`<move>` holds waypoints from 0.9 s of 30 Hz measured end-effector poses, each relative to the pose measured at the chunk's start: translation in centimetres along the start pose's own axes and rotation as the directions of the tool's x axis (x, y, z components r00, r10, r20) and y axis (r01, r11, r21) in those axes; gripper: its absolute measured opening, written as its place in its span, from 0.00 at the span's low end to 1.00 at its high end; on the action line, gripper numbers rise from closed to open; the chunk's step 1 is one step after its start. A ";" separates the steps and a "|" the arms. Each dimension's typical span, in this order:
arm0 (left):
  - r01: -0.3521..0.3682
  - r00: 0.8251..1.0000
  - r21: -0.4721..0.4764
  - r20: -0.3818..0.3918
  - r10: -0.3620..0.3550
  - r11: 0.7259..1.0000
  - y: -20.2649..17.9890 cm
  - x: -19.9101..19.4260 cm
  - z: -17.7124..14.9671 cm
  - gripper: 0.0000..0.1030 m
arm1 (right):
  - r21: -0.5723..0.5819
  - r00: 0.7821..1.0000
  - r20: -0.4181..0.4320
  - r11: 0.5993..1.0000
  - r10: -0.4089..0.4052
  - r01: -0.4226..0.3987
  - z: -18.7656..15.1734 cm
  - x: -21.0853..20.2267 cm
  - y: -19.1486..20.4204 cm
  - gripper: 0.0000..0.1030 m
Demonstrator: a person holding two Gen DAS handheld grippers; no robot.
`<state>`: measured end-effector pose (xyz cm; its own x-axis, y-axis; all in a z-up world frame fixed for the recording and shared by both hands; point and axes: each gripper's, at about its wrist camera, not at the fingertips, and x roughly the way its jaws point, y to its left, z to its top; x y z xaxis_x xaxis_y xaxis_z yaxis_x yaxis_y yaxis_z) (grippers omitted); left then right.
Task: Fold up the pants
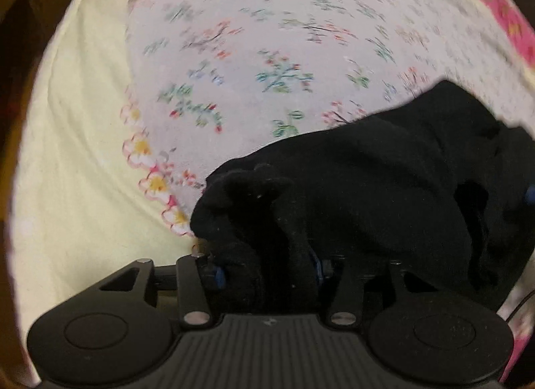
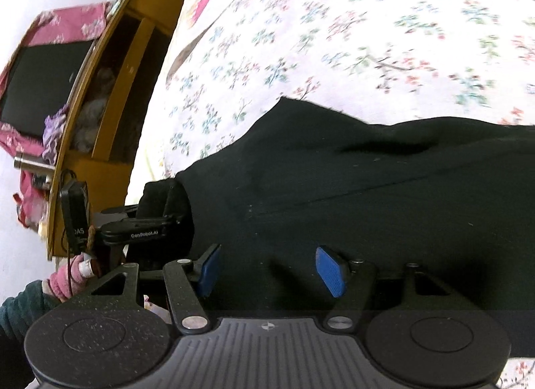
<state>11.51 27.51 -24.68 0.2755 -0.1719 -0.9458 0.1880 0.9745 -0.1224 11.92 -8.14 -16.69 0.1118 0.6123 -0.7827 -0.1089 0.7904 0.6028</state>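
The black pants [image 1: 384, 188] lie on a floral bedsheet [image 1: 267, 37]. My left gripper [image 1: 267, 272] is shut on a bunched edge of the pants, and the cloth hides its blue pads. In the right wrist view the pants [image 2: 367, 188] spread across the sheet [image 2: 334, 37]. My right gripper [image 2: 271, 270] is open just above the cloth, blue pads [image 2: 329, 272] apart, with nothing between them. The left gripper [image 2: 157, 218] shows at the left there, wrapped in black cloth.
A pale yellow sheet border [image 1: 73, 155] lies left of the floral area. A yellow wooden cabinet [image 2: 110, 94] stands beside the bed, with a dark screen [image 2: 43, 84] under pink cloth. A hand in a pink glove [image 2: 67, 278] holds the left gripper.
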 end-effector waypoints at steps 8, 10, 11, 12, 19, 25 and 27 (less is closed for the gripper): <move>0.044 0.997 -0.113 0.064 -0.037 0.993 -1.1 -5.4 0.5 0.34 | -0.072 0.999 0.023 0.997 0.030 -0.029 -0.9 0.1 0.4 0.50; 0.072 0.994 -0.144 0.091 -0.060 0.987 -1.9 -7.4 0.6 0.33 | -0.092 0.999 0.014 0.995 0.047 -0.046 -0.8 0.3 0.3 0.50; 0.091 0.992 -0.159 0.100 -0.076 0.983 -2.4 -7.9 0.8 0.33 | -0.094 0.998 0.011 0.994 0.060 -0.059 -0.8 0.3 0.2 0.50; 0.119 0.989 -0.179 0.112 -0.100 0.977 -2.9 -8.7 0.9 0.33 | -0.092 0.997 0.007 0.993 0.075 -0.074 -0.7 0.4 0.0 0.50; 0.318 0.940 -0.204 0.195 -0.280 0.926 -9.2 -12.2 3.2 0.33 | -0.097 0.991 0.016 0.987 0.132 -0.130 -0.6 -0.7 -1.9 0.49; 0.471 0.878 -0.212 0.210 -0.430 0.857 -15.0 -10.6 6.2 0.33 | -0.093 0.990 0.032 0.987 0.137 -0.134 -0.4 -0.7 -3.3 0.49; 0.511 0.856 -0.198 0.214 -0.471 0.837 -17.0 -10.0 7.6 0.33 | -0.079 0.986 0.055 0.986 0.155 -0.150 -0.6 -1.5 -3.9 0.49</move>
<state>12.68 11.59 -10.84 0.3492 -0.6372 -0.6870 0.1113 0.7562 -0.6448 11.62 -12.15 -17.95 0.1481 0.7272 -0.6703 -0.2023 0.6857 0.6992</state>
